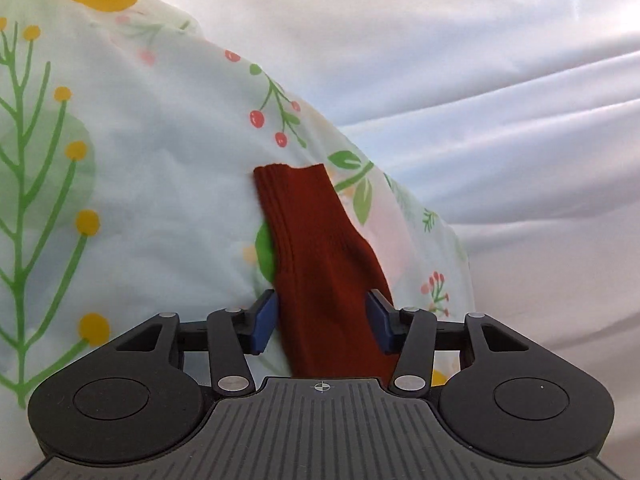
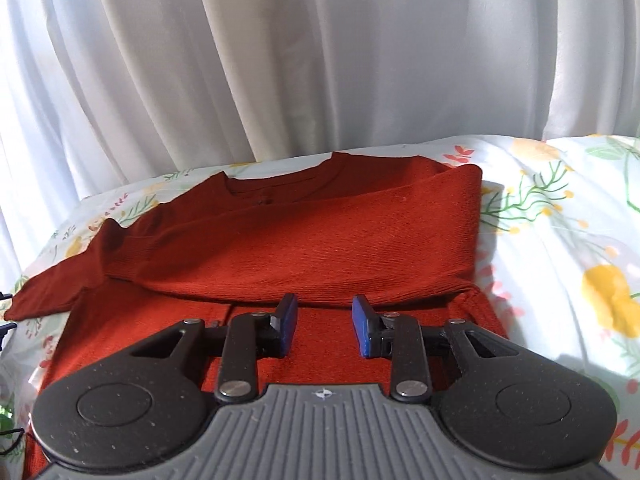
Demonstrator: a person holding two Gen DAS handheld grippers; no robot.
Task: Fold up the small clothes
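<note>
A rust-red knit sweater [image 2: 320, 236] lies on a floral bedsheet [image 2: 560, 208], with its right sleeve folded across the body. My right gripper [image 2: 324, 326] is open and empty, hovering just above the sweater's lower part. In the left wrist view, the sweater's other sleeve [image 1: 316, 256] runs between the blue pads of my left gripper [image 1: 322, 318]. The pads stand on either side of the sleeve; I cannot tell whether they press on it. The sleeve's ribbed cuff points away from me.
The floral bedsheet [image 1: 140, 160] covers the bed under the sleeve. White curtains [image 2: 280, 60] hang behind the bed, and they also fill the right of the left wrist view [image 1: 480, 60].
</note>
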